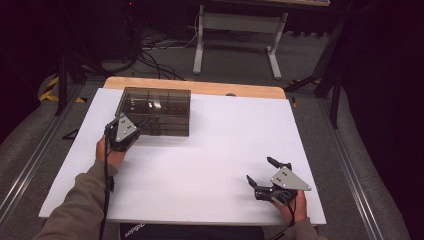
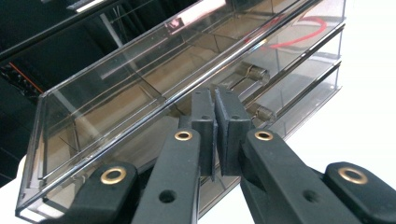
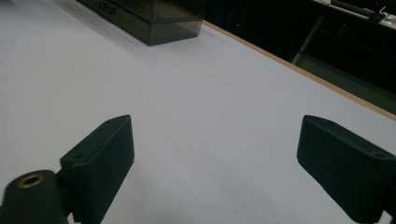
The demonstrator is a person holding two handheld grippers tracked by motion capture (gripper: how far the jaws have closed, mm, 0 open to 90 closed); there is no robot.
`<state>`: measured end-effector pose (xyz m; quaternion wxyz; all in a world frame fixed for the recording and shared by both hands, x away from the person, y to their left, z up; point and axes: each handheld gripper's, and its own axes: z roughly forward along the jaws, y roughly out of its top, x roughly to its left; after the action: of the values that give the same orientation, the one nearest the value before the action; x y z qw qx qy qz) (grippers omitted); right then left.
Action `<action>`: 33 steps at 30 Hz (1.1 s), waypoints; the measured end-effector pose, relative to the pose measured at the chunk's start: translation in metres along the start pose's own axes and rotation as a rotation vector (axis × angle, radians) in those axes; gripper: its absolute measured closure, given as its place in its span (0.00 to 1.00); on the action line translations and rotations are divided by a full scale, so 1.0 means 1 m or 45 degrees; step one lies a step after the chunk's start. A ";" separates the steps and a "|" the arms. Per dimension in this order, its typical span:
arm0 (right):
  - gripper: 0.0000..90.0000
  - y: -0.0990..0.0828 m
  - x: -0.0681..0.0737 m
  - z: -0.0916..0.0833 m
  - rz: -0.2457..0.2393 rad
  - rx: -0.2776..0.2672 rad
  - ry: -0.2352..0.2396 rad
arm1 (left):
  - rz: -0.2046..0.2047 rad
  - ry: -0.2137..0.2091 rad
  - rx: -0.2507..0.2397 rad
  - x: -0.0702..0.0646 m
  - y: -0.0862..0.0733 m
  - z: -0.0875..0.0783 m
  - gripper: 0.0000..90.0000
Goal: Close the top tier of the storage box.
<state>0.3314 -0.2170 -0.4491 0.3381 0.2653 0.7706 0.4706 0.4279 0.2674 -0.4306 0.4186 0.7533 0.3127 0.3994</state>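
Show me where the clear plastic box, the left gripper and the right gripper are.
clear plastic box (image 1: 165,100): high view, on its top lid.
left gripper (image 2: 215,135): left gripper view, at the seam between its closed pads.
right gripper (image 1: 261,171): high view, midway between its spread fingertips.

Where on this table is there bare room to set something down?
The white table top is bare between the left gripper and right gripper, and right of the clear compartment box. It is crowded at the box's near left corner, where the left gripper sits.

Legible text: one white "adidas" wordmark on a dark item (image 1: 134,228) below the counter's (image 1: 210,165) near edge.
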 end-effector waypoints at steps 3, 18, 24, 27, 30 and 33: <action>0.13 0.000 0.000 0.000 -0.004 0.002 0.004 | -0.006 0.002 -0.014 0.000 0.001 -0.003 0.95; 0.13 0.000 0.002 0.002 -0.018 0.016 0.025 | 0.008 0.021 -0.023 -0.003 0.005 -0.008 0.62; 0.13 0.000 0.002 0.002 -0.020 0.019 0.028 | -0.008 0.030 -0.044 -0.002 0.005 -0.009 0.36; 0.13 0.000 0.003 0.003 -0.023 0.022 0.032 | -0.010 0.027 -0.033 -0.002 0.004 -0.008 0.26; 0.13 0.000 0.003 0.003 -0.026 0.024 0.034 | -0.018 0.041 -0.052 -0.001 0.004 -0.009 0.20; 0.13 0.000 0.003 0.003 -0.024 0.022 0.034 | -0.022 0.059 -0.052 -0.001 0.004 -0.009 0.14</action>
<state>0.3316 -0.2132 -0.4508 0.3300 0.2547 0.7816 0.4641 0.4199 0.2684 -0.4246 0.4300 0.7324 0.3204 0.4194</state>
